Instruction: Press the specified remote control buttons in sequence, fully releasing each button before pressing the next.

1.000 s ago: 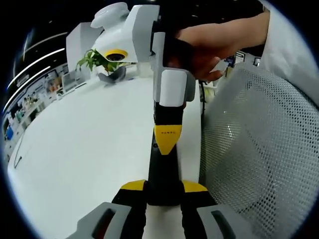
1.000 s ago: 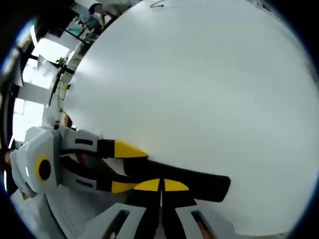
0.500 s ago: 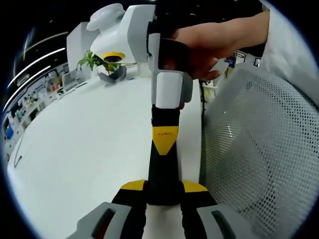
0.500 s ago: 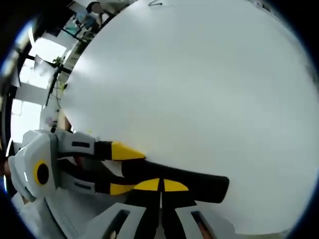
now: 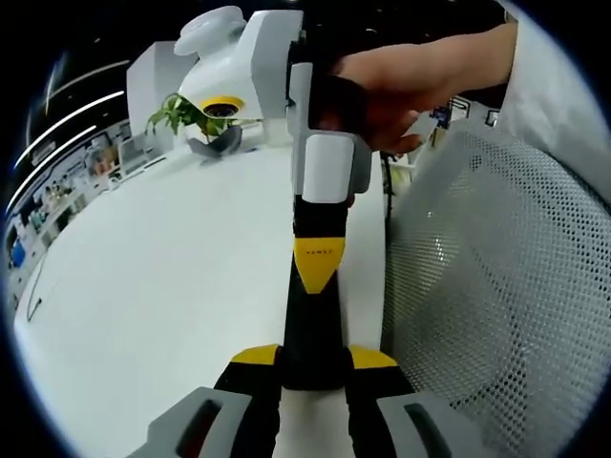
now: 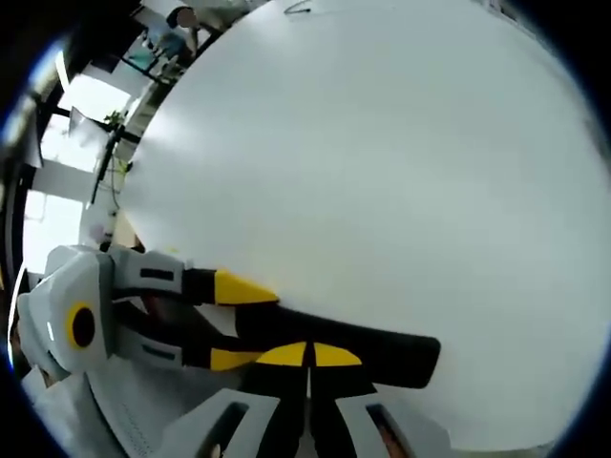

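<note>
On the white table [image 5: 162, 286], near its edge beside a mesh chair [image 5: 496, 315], the remote [image 5: 313, 329] sits clamped between the left gripper [image 5: 313, 367] jaws. Right gripper [image 6: 307, 355], jaws together, tips touch the remote: a press seems underway. Next: lift fully off before another button.

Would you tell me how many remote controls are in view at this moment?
1. The black remote control lies on the white table, held at one end between the left gripper jaws; the right gripper tip presses on it. More may lie out of view.
</note>
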`<state>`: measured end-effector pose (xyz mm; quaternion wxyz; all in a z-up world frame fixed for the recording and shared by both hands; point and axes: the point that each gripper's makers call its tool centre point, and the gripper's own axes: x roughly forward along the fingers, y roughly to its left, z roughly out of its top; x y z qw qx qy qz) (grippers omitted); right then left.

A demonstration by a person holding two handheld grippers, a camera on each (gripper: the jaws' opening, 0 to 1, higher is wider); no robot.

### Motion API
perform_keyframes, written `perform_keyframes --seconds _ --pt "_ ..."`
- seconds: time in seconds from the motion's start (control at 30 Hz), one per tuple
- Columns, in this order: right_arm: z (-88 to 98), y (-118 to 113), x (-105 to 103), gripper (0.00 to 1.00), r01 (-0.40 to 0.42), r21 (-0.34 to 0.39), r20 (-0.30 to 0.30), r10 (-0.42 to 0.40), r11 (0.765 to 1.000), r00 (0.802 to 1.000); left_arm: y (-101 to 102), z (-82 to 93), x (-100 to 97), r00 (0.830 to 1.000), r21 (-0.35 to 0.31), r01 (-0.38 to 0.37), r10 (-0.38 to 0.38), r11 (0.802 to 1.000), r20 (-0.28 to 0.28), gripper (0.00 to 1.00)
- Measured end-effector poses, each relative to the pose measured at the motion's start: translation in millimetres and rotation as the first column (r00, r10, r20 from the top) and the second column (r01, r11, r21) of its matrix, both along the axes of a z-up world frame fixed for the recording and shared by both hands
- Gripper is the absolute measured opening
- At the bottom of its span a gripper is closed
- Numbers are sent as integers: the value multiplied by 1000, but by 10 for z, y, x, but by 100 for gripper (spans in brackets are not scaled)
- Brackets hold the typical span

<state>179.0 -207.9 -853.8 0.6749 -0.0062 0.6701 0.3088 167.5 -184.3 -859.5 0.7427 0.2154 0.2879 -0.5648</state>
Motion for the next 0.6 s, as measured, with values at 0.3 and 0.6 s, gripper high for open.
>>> perform_keyframes --seconds 0.3,0.6 --pt "43 97 -6 0 3 56 -5 -3 998 1000 2 4 -4 1000 1 0 0 1000 -1 25" --pt "-7 97 -33 0 -4 53 -10 5 999 1000 1 -2 1 1000 -2 -4 4 1000 -1 25"
